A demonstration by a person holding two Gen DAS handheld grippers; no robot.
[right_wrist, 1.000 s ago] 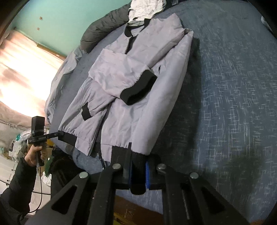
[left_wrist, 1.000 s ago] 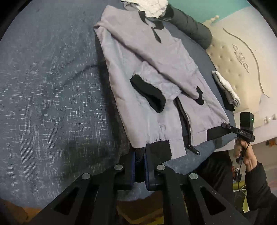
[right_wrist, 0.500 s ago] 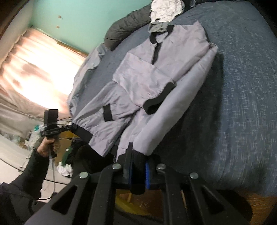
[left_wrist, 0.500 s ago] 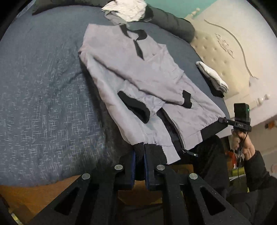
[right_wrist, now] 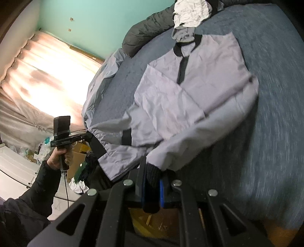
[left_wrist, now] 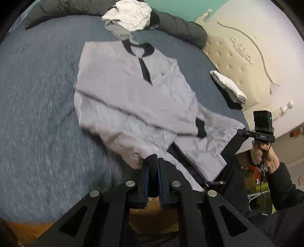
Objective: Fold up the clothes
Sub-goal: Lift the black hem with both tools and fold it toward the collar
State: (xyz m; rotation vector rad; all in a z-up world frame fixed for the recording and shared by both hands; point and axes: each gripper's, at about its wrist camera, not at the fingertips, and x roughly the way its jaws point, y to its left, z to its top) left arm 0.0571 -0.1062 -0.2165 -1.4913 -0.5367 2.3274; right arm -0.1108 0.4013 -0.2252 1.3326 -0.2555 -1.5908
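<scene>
Lifted higher off dark blue bed (left_wrist: 38,117) than before.
Both clamped on grey zip-up jacket's (left_wrist: 133,91) black hem: left gripper (left_wrist: 152,171), right gripper (right_wrist: 152,182).

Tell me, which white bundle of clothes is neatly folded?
The white stack beside the cream headboard; the white garment above the jacket's collar lies crumpled.

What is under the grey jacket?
Blue bedspread shows all round the grey jacket. Whatever lies directly beneath the jacket is covered. The left gripper and right gripper each pinch its black hem at the near end.
</scene>
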